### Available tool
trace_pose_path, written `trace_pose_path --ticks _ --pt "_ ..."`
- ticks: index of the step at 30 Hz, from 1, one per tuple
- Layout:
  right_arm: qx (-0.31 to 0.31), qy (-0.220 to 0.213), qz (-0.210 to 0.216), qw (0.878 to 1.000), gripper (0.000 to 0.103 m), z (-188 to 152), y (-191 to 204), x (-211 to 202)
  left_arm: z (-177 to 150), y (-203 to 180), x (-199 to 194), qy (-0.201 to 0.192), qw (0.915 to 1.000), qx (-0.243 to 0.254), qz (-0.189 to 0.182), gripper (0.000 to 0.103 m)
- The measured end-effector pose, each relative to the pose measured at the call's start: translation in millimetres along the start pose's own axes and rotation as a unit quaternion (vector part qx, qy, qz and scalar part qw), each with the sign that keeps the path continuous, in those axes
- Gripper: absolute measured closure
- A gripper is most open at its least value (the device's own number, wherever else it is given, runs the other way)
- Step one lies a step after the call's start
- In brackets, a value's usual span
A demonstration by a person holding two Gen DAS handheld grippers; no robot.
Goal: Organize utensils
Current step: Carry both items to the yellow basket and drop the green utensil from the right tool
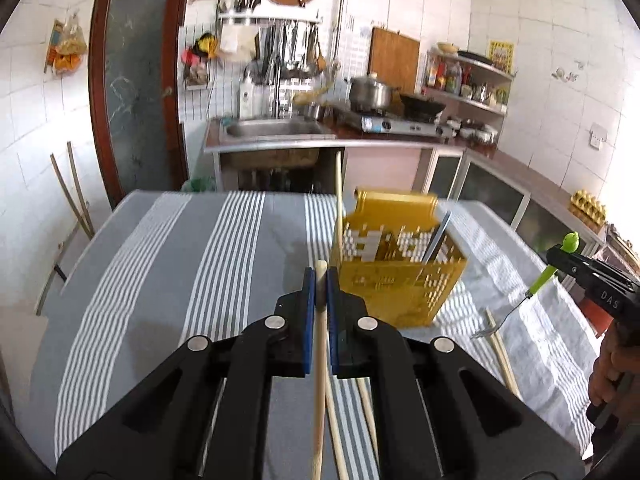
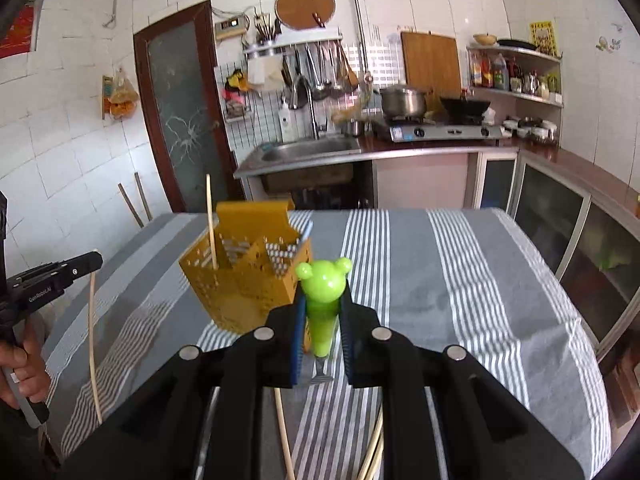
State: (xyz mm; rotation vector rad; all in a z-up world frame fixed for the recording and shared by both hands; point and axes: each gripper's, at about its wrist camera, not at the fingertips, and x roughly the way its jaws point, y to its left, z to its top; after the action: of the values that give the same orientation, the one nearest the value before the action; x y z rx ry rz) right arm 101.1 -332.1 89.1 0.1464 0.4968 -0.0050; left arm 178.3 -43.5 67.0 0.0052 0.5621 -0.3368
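Left wrist view: striped table, yellow caddy at far right, our left gripper clamping a chopstick, right gripper pinching the green-handled fork; we should lower both upright into the caddy.

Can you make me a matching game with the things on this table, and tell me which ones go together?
Things:
1. chopstick
2. green bear fork
3. yellow utensil basket
4. loose chopstick

Where or how:
A. standing on the striped tablecloth
B. clamped in the left gripper
C. lying flat on the cloth
D. clamped in the right gripper

Pairs: 1-B, 2-D, 3-A, 4-C
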Motion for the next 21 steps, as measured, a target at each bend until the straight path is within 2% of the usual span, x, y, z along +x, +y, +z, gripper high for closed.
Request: trace_pose_path --ticks 11,21 --pt "-0.014 -0.028 0.001 0.999 0.087 31.6 4.8 -15.2 43.9 -19.9 -18.8 -0.056 0.9981 0.023 -0.012 0.099" --pt "-0.025 -0.049 0.018 0.998 0.087 58.5 10.5 -25.7 80.5 -39.6 -19.4 -0.097 0.9942 0.034 -0.034 0.099"
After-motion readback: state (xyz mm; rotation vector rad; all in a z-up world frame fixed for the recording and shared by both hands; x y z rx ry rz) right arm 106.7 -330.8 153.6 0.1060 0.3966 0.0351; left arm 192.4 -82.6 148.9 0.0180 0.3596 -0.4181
